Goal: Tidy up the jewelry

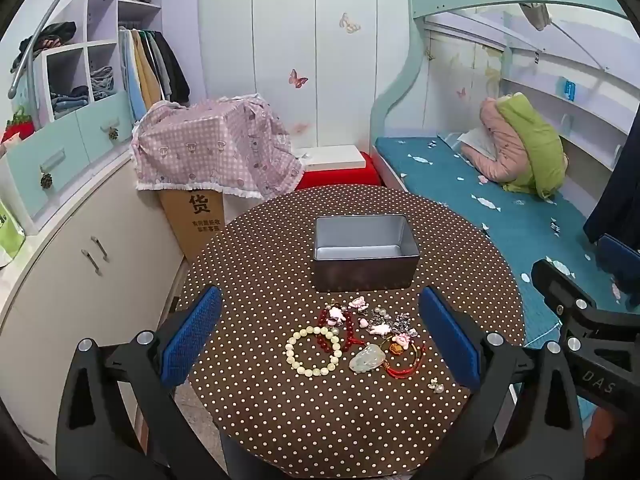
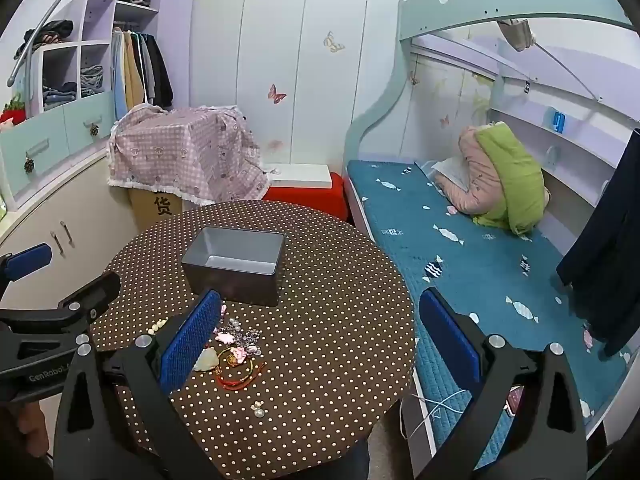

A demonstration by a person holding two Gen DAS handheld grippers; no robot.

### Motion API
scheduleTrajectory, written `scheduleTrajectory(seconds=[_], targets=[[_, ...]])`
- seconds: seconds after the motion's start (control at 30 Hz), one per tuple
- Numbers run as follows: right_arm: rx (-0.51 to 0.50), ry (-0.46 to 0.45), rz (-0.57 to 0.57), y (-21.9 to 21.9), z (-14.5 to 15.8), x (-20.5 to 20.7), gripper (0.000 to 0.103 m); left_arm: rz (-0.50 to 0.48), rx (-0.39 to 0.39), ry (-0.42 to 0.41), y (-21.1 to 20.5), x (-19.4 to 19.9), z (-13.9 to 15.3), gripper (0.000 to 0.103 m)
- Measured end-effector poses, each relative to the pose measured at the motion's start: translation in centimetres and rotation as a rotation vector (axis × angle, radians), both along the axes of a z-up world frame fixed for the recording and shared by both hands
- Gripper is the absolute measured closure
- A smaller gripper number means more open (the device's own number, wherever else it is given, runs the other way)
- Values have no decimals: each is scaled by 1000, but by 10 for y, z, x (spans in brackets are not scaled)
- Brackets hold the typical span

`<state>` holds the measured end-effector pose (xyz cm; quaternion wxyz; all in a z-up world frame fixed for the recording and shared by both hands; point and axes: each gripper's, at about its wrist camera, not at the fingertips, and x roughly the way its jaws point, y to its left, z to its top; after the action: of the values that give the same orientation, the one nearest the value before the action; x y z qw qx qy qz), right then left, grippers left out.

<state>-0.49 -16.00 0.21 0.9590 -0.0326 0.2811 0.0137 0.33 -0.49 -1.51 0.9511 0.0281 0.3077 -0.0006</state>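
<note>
Two grippers: both spread wide, holding nothing, each with black jointed arms and blue pads of fine dimpled texture.
Left gripper (image 1: 320, 338): hangs above the near part of the surface, its pads flanking the jewelry pile without touching it.
Right gripper (image 2: 320, 340): hangs over the right edge of the surface, its left pad (image 2: 190, 342) hiding part of the pile, its right pad out over the bed (image 2: 480, 264).
Surface (image 1: 280, 420): round, draped in brown cloth with regular cream polka dots.
Tin box (image 1: 365, 254): rectangular, open-topped, dull grey metal with rounded corners, sitting just beyond the pile, nothing visible inside.
Jewelry pile (image 1: 360, 336): loose cluster on the cloth, between the tin box and the near edge.
Cream bead bracelet (image 1: 314, 353): ring of round, glossy pale beads, at the pile's left side.
Red bead strand (image 1: 332, 330): dark, translucent round beads, overlapping the cream ring.
Jade pendant (image 1: 367, 358): pale green, carved, smooth, tied to a thin red cord (image 1: 404, 366).
Pink charms (image 1: 358, 303): small, matte, animal-like shapes scattered among silvery bits and pearls.
Pearl earring (image 1: 437, 387): small round pearl with a metal piece, lying apart, nearest the right pad.
Bed: teal quilted cover with a fish print.
</note>
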Motion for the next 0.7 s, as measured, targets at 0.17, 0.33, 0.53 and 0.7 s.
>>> scheduleTrajectory(seconds=[0.17, 0.33, 0.53, 0.7], targets=[[1, -2, 1, -3, 1, -1, 7, 2, 0, -2, 1, -1, 4, 5], [4, 4, 0, 1, -2, 1, 7, 3, 1, -2, 1, 1, 10, 5], [3, 1, 2, -2, 0, 1, 7, 7, 1, -3, 1, 1, 14, 5], [-1, 5, 0, 0, -1, 0, 7, 7, -1, 2, 1, 2, 13, 5]])
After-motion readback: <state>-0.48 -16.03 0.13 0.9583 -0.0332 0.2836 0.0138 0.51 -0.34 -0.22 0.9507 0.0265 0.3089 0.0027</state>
